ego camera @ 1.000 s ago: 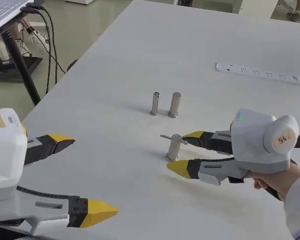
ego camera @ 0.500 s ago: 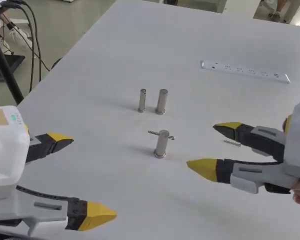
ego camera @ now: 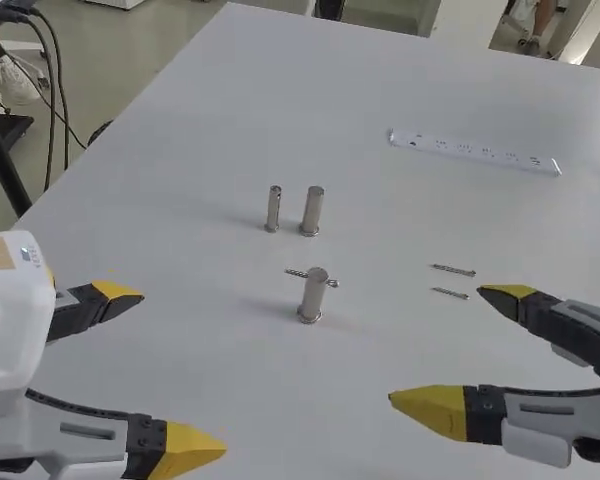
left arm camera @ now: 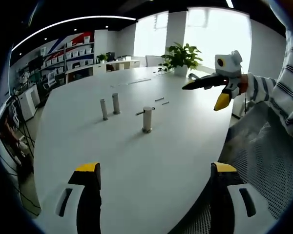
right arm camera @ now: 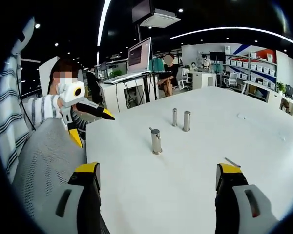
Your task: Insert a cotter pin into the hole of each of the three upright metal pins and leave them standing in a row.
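Three upright metal pins stand on the white table: a thin one, a thicker one beside it, and a nearer one with a cotter pin through its top hole. That nearer pin stands apart from the pair. Two loose cotter pins lie to the right, just beyond my right gripper. It is open and holds nothing. At the lower left my left gripper is also open, well short of the pins.
A white power strip lies at the far right of the table. The table's left edge drops to a floor with cables and a stand. Bare tabletop surrounds the pins.
My right gripper has drawn back from the nearer pin toward the lower right, leaving the cotter pin in its hole. The head view shifted. The left gripper stayed put.
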`<state>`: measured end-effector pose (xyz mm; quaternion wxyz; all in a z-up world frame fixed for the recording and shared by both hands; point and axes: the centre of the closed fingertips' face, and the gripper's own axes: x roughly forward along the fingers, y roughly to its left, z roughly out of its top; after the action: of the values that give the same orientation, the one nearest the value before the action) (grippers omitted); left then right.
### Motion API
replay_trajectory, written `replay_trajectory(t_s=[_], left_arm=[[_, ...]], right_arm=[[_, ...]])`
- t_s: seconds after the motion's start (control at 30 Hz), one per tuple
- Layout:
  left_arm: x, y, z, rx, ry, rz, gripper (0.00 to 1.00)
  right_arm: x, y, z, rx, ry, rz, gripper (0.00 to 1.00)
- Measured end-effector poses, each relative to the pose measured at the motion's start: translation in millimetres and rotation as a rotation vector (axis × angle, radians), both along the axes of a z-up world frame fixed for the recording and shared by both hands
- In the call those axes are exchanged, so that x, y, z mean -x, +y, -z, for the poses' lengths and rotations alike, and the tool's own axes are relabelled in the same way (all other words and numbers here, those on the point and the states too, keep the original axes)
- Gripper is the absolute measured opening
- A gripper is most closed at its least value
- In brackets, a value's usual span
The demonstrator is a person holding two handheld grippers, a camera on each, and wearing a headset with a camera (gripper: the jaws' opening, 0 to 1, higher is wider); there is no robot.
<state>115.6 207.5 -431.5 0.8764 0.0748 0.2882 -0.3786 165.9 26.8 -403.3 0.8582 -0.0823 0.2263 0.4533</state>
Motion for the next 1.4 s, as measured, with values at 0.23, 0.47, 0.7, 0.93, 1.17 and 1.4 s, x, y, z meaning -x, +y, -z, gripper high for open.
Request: replay_trajectory(t_s=[0.23,0.47,0.7,0.93,1.17,1.4], left_arm=[[1.2,-7.5,1.1,0.016,0.015,0.029,0.92],[-6.5,-9.2,-0.2,-0.032,-0.004,0.093,0.91],[-37.6,5.7,-11.9,-0.065,-0.056,0.098,0.86],[-72.1,10.1,-20.0,-0.033,-0.078,0.067,0.78],[-104.7,10.4,-16.8,-0.061,-0.072,0.049,0.70],[-144.1,5.3,-18.7,-0.082,-0.104,0.016,0.63]], right_arm=[[10.3,-5.9,-1.0,-0.002,0.019,0.032,0.98],[15.5,-13.6,-0.3,0.001,0.033,0.071,0.98],[24.4,-17.8,8.2,0.051,0.050,0.063,0.98],[18.5,-28.4,5.8,0.057,0.030,0.118,0.96],[17.1,-37.0,5.3,0.062,0.026,0.149,0.94],[9.9,-42.4,-1.1,0.057,0.006,0.188,0.90]])
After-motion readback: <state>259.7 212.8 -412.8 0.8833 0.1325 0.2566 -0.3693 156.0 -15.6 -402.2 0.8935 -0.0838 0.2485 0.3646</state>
